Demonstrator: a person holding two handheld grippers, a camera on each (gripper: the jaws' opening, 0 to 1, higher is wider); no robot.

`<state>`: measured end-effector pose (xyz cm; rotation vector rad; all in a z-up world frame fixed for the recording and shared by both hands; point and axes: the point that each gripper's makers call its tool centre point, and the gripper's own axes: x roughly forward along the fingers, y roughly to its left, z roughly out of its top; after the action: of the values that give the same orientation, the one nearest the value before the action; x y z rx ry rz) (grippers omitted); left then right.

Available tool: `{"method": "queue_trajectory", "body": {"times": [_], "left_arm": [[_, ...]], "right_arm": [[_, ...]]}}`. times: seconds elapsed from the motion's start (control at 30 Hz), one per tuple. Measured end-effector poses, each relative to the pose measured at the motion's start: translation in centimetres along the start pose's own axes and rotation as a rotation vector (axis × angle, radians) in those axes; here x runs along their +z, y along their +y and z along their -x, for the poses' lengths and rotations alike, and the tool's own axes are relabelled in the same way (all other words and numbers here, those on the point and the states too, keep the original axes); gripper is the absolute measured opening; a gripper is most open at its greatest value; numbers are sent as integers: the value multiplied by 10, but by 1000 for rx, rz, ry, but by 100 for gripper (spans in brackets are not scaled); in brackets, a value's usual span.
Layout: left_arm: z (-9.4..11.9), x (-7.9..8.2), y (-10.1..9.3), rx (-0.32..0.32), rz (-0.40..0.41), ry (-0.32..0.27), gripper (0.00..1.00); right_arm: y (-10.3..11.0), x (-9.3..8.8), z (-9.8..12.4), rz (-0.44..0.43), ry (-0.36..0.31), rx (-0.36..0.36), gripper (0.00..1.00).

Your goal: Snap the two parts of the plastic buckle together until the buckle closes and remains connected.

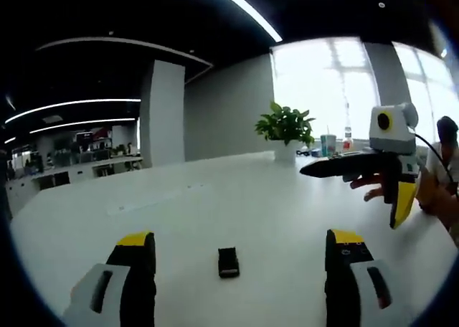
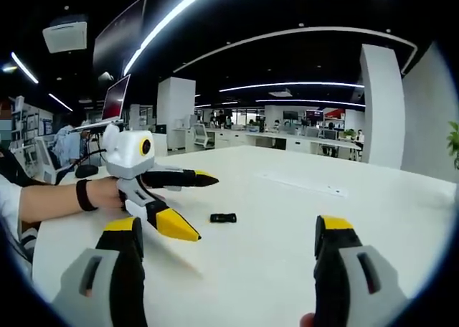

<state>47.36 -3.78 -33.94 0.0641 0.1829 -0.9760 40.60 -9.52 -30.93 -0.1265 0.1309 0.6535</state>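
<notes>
A small black plastic buckle [image 1: 228, 262] lies on the white table [image 1: 215, 198], between and just ahead of my left gripper's [image 1: 240, 242] wide-open, yellow-tipped jaws. In the right gripper view the buckle [image 2: 223, 217] looks like one short dark bar, and I cannot tell whether its two parts are joined. My right gripper [image 2: 228, 225] stands open with nothing between its jaws, the buckle a little beyond them. Each gripper also appears in the other's view: the right gripper [image 1: 348, 199] held up at the right, open, and the left gripper [image 2: 206, 207] at the left, open, in a person's hand.
A potted plant [image 1: 285, 126] and cups [image 1: 328, 144] stand at the table's far edge by the window. A person [image 1: 445, 148] is at the right. A laptop on a stand [image 2: 107, 105] and desks sit behind the table [image 2: 301, 198].
</notes>
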Motion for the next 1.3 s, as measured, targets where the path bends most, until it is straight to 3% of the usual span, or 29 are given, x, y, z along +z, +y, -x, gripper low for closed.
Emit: {"method": "queue_trajectory", "body": {"times": [0.23,0.4,0.7,0.97,1.2,1.3], "left_arm": [[9,11,-9,-5,-24,-24,100],[19,19,-5,10,8,-52,100],[55,28,-11,34,-28,-81,100],[80,24,-16,42,-57,-80,99],[101,24,-21,40,-12,-114,99],[108,20,-23,63,-27,-86,99]], "right_arm": [[-8,0,-1,-4,-2,-21,100],[-10,-4,-2,-8,16,-24,100],[-10,-7,-3,-10,30,-18,100],[-15,-4,-2,-9,26,-26,100],[-10,-3,3,-3,24,-35,100],[-13,0,3,10,31,-40,100]]}}
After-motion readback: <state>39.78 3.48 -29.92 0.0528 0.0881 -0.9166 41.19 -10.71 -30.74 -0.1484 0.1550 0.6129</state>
